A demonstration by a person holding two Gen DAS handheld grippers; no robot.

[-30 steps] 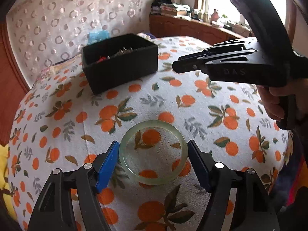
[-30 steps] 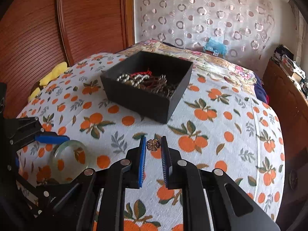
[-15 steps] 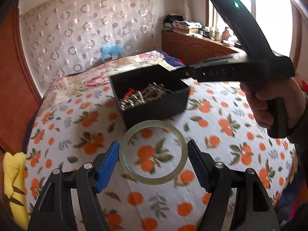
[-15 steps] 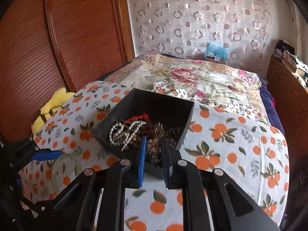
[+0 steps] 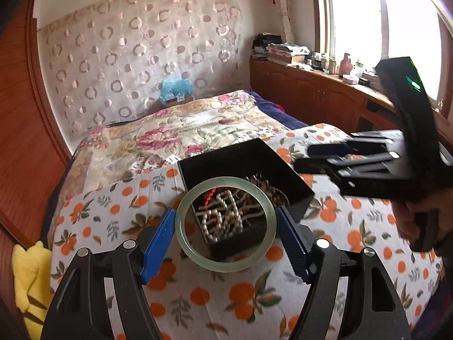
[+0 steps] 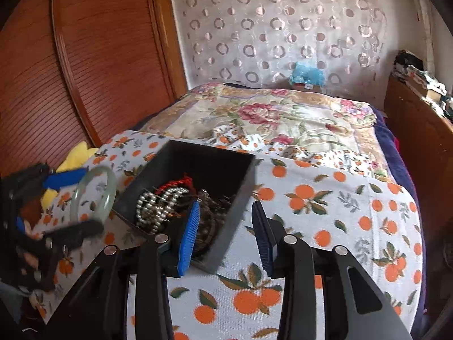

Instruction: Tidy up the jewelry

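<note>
While bangle (image 5: 225,263) hangs over box (image 5: 283,167), yellow toy (image 5: 27,280) nearby.

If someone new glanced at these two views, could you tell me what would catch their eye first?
Probably the pale green bangle, held between the blue pads of the left tool in the air just in front of the black box. Next, the box itself, on the orange-print cloth with a tangle of silver beads and a red cord inside. The right tool is open and empty beside the box.
</note>
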